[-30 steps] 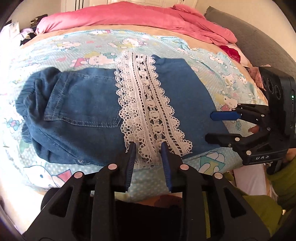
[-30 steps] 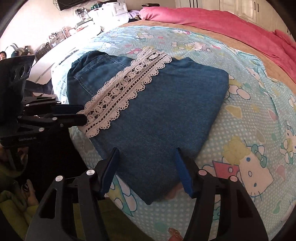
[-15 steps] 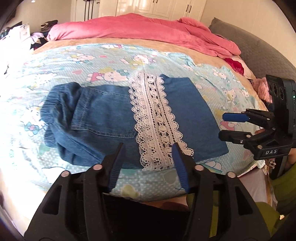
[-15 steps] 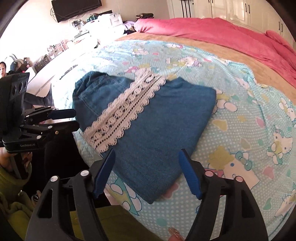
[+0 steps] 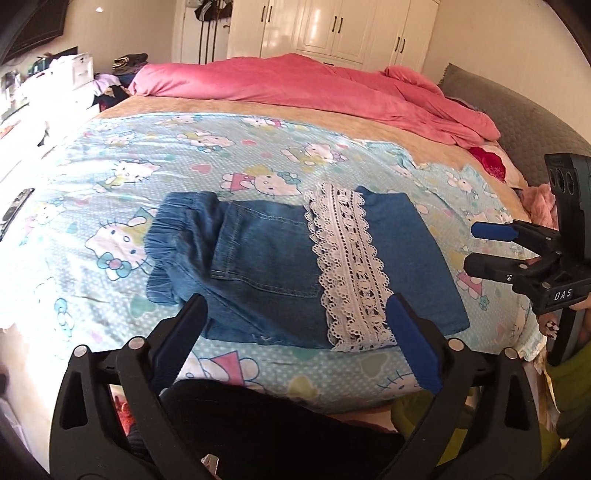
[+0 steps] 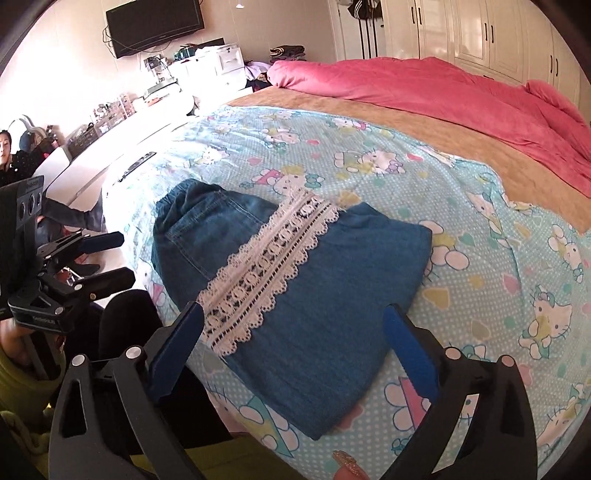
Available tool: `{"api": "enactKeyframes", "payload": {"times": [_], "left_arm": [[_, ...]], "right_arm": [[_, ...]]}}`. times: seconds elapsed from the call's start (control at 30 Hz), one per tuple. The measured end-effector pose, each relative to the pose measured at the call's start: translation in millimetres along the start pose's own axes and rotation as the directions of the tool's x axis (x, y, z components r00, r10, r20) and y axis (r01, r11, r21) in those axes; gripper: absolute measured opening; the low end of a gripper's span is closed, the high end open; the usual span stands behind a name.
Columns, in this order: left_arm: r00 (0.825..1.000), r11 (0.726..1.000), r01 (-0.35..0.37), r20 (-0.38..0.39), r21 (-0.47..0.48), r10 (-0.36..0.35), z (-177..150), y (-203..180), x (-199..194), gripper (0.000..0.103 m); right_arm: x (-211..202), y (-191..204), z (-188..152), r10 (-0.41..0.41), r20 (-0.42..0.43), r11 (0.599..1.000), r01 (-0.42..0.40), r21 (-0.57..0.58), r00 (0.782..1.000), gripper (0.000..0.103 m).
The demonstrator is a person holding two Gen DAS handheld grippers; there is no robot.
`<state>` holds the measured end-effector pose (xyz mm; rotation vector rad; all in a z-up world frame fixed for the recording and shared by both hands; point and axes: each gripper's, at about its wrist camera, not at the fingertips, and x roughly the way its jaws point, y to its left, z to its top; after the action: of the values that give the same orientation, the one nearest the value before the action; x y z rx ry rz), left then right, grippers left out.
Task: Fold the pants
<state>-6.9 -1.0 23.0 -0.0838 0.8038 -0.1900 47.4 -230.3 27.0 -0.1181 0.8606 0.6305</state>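
Note:
The blue denim pants (image 5: 266, 269) lie folded into a compact rectangle on the bed, with a white lace hem band (image 5: 347, 269) lying across the top. They also show in the right wrist view (image 6: 325, 295) with the lace band (image 6: 266, 273). My left gripper (image 5: 295, 332) is open and empty, held back above the near edge of the bed. My right gripper (image 6: 291, 339) is open and empty, held above the near corner of the pants. Each gripper shows in the other's view, the right (image 5: 480, 247) and the left (image 6: 110, 258).
The pants rest on a light blue cartoon-print sheet (image 5: 155, 177). A pink duvet (image 5: 295, 85) is bunched at the far side. A grey headboard (image 5: 517, 122) is at the right. A cluttered white desk (image 6: 129, 129) and a wall TV (image 6: 155, 26) stand left.
Both grippers have opened wider and pulled back and up from the pants. The left one has let go of the lace hem. The pants lie still.

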Motion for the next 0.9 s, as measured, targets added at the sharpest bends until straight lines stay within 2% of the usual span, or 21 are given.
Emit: {"api": "enactKeyframes", "payload": {"times": [0.23,0.53,0.73,0.9], "left_arm": [[1.000,0.999,-0.020,0.000,-0.039,0.020,-1,19,-3,0.093],[0.998,0.994,-0.057,-0.009,-0.093,0.056,-5,45,-2,0.093],[0.998,0.986,-0.064,-0.034,-0.151,0.060,-8,65,7,0.093],[0.997,0.970,-0.049,-0.072,-0.239,0.032,-15,87,21,0.093]], "right_arm": [[6,14,22,-0.003,0.004,0.999,0.003,-0.036,1.000,0.097],[26,39,60,0.036,0.001,0.994,-0.036,-0.101,0.999,0.097],[55,59,87,0.072,-0.032,0.983,-0.076,-0.166,0.997,0.098],[87,77,107,0.106,-0.080,0.969,-0.121,-0.217,0.991,0.098]]}}
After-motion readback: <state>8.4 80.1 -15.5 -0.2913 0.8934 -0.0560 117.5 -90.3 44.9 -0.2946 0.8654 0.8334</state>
